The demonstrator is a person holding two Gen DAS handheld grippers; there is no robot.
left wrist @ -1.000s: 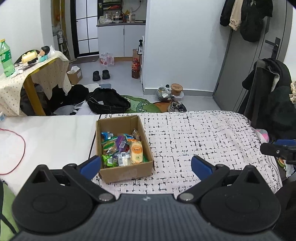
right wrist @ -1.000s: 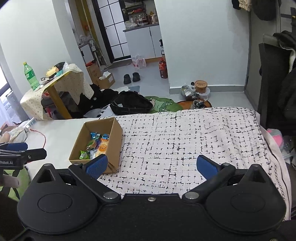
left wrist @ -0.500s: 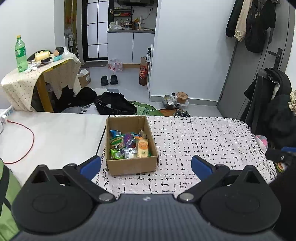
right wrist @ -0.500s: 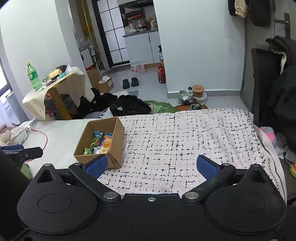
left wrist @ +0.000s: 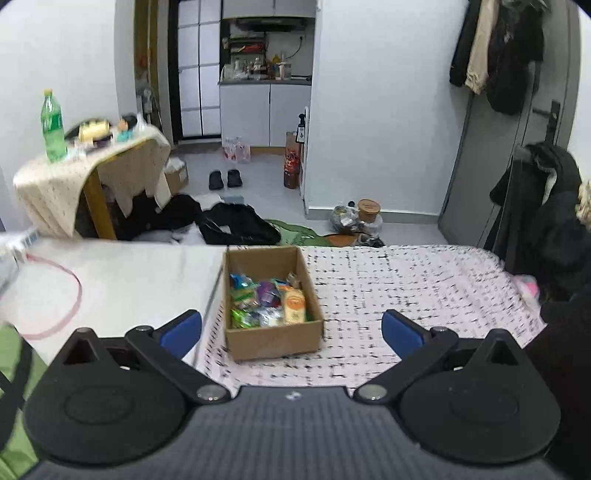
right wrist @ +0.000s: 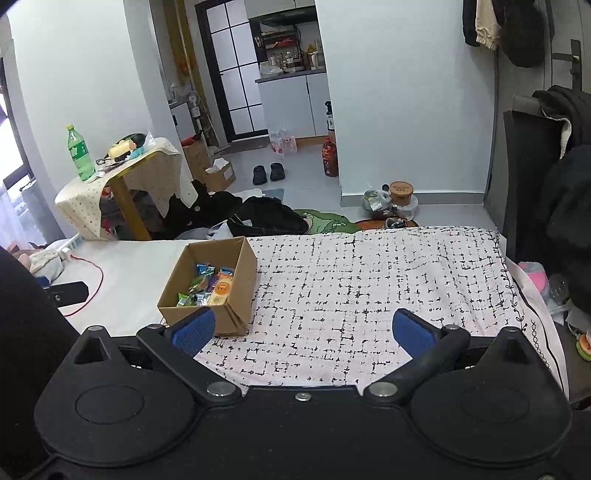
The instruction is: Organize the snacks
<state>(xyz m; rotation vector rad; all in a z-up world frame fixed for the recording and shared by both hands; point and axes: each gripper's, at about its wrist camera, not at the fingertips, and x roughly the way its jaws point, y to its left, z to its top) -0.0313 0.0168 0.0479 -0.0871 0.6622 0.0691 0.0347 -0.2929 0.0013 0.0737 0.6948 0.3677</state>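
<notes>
All visible snacks (left wrist: 266, 300) lay inside the cardboard box (left wrist: 272, 338) at the patterned cloth's (right wrist: 369, 280) left edge, none loose on it, while left gripper (left wrist: 291, 330) and right gripper (right wrist: 302, 332) hung wide-jawed and empty, fitting either sorting finished or unpacking pending.

Your left-wrist view is smeared by motion: the checked cloth (left wrist: 406, 280) and the red cable (left wrist: 70, 295) show no crisp detail. You cannot read the packets in the cardboard box (left wrist: 273, 338); its near wall hides the lowest ones. In your right-wrist view the box's near corner sits behind a blue fingertip (right wrist: 194, 328). The counter bottles (right wrist: 291, 59) are too small to name. A dark mass (right wrist: 22, 332) covers your lower left corner, and the hung coats (right wrist: 517, 29) are cut off by the top edge.
</notes>
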